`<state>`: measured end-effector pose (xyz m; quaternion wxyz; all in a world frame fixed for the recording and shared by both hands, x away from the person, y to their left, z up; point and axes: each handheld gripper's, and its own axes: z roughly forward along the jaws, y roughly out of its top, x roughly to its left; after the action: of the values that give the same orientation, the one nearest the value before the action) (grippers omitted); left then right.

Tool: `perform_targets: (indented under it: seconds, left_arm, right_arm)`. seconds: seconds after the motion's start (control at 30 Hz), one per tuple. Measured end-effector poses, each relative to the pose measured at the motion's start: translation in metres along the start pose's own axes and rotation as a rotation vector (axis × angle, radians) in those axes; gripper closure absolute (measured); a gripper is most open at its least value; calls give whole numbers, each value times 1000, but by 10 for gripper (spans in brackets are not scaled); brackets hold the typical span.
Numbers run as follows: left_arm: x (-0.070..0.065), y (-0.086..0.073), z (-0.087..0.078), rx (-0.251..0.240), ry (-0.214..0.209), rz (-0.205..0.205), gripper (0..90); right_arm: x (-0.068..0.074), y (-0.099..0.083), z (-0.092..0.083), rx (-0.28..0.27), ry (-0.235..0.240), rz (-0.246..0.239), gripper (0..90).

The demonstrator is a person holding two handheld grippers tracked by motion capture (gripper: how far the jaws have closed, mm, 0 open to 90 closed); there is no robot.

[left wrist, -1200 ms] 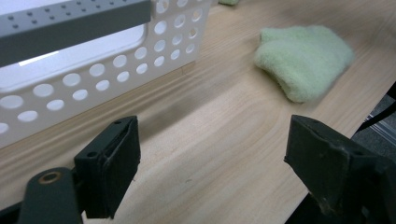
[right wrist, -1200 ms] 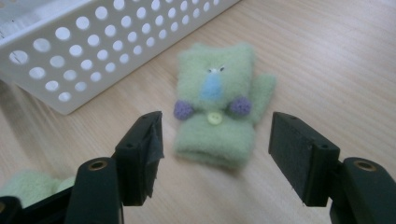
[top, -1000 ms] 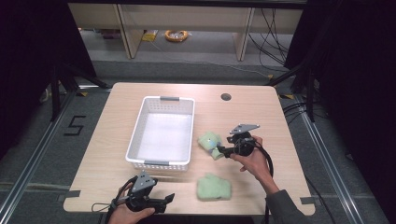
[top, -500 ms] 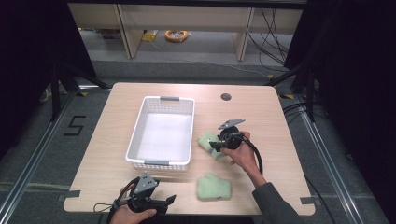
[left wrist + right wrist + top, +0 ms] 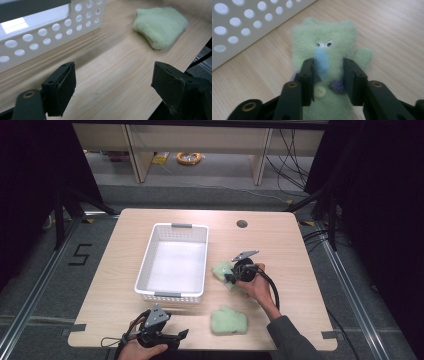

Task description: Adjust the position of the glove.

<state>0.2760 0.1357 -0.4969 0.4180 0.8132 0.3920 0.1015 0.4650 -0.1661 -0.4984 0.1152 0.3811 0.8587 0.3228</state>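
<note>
A green plush toy [image 5: 221,269] with small eyes, a blue nose and a button lies flat on the table just right of the white basket [image 5: 172,226]. My right gripper [image 5: 231,276] is down on it. In the right gripper view the toy [image 5: 329,37] has its middle between the jaws of the right gripper [image 5: 328,75], which have just been closing; the pads press into the fleece on both sides. A second folded green plush piece [image 5: 228,320] lies near the front edge. My left gripper [image 5: 182,334] rests open at the front, empty [image 5: 113,85].
The perforated basket [image 5: 50,32] looks empty and stands left of centre. The folded green piece [image 5: 161,25] lies ahead of the left jaws. A round cable hole [image 5: 242,224] sits at the table's back. Shelves and cables lie beyond the table.
My right gripper moved left and down onto the plush toy, and its jaws narrowed around it. The left gripper stayed where it was.
</note>
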Motion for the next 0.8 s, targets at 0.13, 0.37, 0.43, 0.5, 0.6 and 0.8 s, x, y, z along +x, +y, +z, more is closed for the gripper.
perform_targets:
  seconds: [0.13, 0.37, 0.43, 0.5, 0.6, 0.8]
  left_arm:
    - [1, -1, 1, -8, 10, 5, 191]
    - [0, -1, 1, 5, 8, 16, 194]
    - [1, -1, 1, -1, 6, 13, 194]
    - [0, -1, 2, -13, 16, -8, 194]
    - [0, -1, 1, -7, 16, 7, 194]
    - [-1, 0, 1, -23, 3, -1, 195]
  right_arm:
    - [-1, -1, 0, -7, 9, -40, 798]
    - [-1, 1, -14, -38, 36, -97, 831]
    - [1, 1, -24, -72, 58, -129, 831]
    - [5, 2, -39, -92, 87, -152, 831]
    - [10, 0, -62, -105, 148, -186, 831]
    - [31, -18, -94, -125, 224, -263, 830]
